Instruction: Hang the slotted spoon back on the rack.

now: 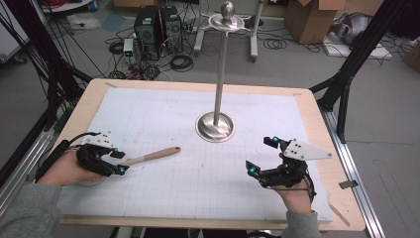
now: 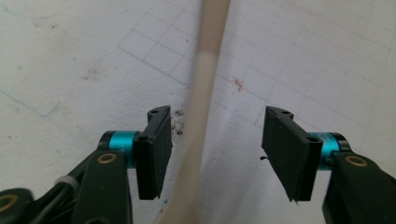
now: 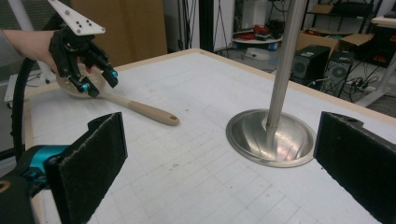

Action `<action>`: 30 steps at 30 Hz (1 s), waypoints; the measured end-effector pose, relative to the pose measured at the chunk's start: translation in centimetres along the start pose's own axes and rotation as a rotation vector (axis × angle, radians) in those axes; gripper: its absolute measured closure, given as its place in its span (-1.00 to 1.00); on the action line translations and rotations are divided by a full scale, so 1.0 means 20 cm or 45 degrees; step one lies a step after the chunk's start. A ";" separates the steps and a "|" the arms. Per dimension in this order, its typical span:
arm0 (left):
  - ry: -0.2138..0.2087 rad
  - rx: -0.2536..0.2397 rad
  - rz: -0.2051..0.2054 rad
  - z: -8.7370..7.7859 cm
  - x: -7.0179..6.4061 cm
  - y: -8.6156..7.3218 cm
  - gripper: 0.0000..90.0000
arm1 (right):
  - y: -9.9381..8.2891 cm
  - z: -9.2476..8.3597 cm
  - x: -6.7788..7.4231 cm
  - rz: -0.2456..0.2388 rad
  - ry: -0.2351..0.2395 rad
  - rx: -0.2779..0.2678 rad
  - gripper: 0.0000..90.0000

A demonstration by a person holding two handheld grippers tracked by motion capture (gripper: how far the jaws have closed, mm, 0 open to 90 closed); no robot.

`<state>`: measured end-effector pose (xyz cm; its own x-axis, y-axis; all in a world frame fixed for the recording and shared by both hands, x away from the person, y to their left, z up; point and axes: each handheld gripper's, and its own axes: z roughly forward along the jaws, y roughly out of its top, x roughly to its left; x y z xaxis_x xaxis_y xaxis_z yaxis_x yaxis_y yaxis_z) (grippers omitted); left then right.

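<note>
Straddling the wooden spoon (image 1: pixel 148 157), the left gripper (image 1: pixel 119 161) sits released, jaws apart. Right gripper (image 1: pixel 261 154) hangs released near the metal stand (image 1: pixel 216 124).

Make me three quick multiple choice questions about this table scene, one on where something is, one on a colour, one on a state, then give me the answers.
1. Where does the spoon lie?
A. left of the stand
B. right of the stand
C. on the floor

2. What colour is the mat?
A. black
B. white with a grid
C. green

3. How does the left gripper stand to the handle?
A. open, jaws either side
C. far from it
B. clamped shut on it

Answers: 1 A, the high view shows it left of the stand. 2 B, grid lines show on white. 3 A, gaps show beside both jaws.
</note>
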<state>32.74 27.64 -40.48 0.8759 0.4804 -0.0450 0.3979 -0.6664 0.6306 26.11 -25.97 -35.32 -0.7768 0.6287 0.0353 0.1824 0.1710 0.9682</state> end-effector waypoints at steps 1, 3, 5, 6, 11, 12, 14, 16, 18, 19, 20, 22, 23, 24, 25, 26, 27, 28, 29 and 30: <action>0.008 0.015 -0.002 0.01 0.00 0.00 0.02 | 0.00 0.00 0.00 -0.002 0.000 0.001 -0.96; 0.028 0.037 0.005 0.02 0.00 0.00 0.10 | 0.00 0.00 0.00 -0.005 0.000 0.000 -0.96; 0.037 0.056 -0.001 0.03 0.01 0.00 0.12 | 0.00 0.00 0.00 -0.004 0.003 0.000 -0.96; 0.043 0.070 0.002 0.03 0.01 0.00 0.14 | 0.00 0.00 0.00 -0.005 0.003 0.000 -0.96; 0.081 0.140 0.043 0.06 0.00 0.00 0.25 | 0.00 0.00 0.00 -0.001 0.005 0.004 -0.96; 0.081 0.150 0.054 0.06 0.00 0.01 0.28 | 0.00 0.00 0.00 -0.004 0.005 0.002 -0.96; 0.087 0.162 0.055 0.07 0.00 0.01 0.32 | 0.00 0.00 0.00 -0.002 0.006 0.001 -0.96; 0.092 0.182 0.064 0.08 0.00 0.01 0.37 | 0.00 0.00 0.00 -0.004 0.006 0.000 -0.96; 0.083 0.184 0.069 0.08 0.00 0.01 0.43 | 0.00 0.00 0.00 -0.003 0.006 0.000 -0.96; 0.078 0.182 0.066 0.09 0.00 0.01 0.44 | 0.00 0.00 0.00 -0.004 0.006 0.001 -0.96; 0.073 0.182 0.073 0.09 0.01 0.01 0.47 | 0.00 0.00 0.00 -0.004 0.007 0.001 -0.96; 0.064 0.184 0.074 0.09 0.01 0.01 0.49 | 0.00 0.00 0.00 -0.001 0.008 0.003 -0.96; 0.061 0.190 0.076 0.09 0.01 0.01 0.51 | 0.00 0.00 0.01 -0.003 0.010 0.003 -0.96; 0.054 0.185 0.069 0.09 0.01 0.01 0.52 | 0.00 0.01 0.00 -0.009 0.012 0.001 -0.96; 0.049 0.186 0.063 0.09 0.02 0.01 0.55 | 0.00 0.01 0.01 -0.006 0.012 0.005 -0.96; 0.041 0.186 0.059 0.09 0.02 0.01 0.55 | 0.00 0.01 0.01 -0.006 0.012 0.005 -0.96; 0.043 0.183 0.054 0.09 0.03 0.01 0.63 | 0.00 0.01 0.01 -0.008 0.012 0.004 -0.96; 0.030 0.183 0.050 0.09 0.04 0.01 0.64 | 0.00 0.01 0.01 -0.007 0.017 0.008 -0.96; 0.030 0.183 0.050 0.09 0.04 0.01 0.65 | 0.00 0.01 0.01 -0.007 0.017 0.008 -0.96; 0.026 0.176 0.045 0.09 0.04 0.01 0.65 | 0.00 0.01 0.01 -0.006 0.016 0.008 -0.96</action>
<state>33.97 26.97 -41.79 0.8847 0.4660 -0.0080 0.4021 -0.7544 0.5188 26.05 -25.68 -35.29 -0.7854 0.6181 0.0337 0.1823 0.1789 0.9668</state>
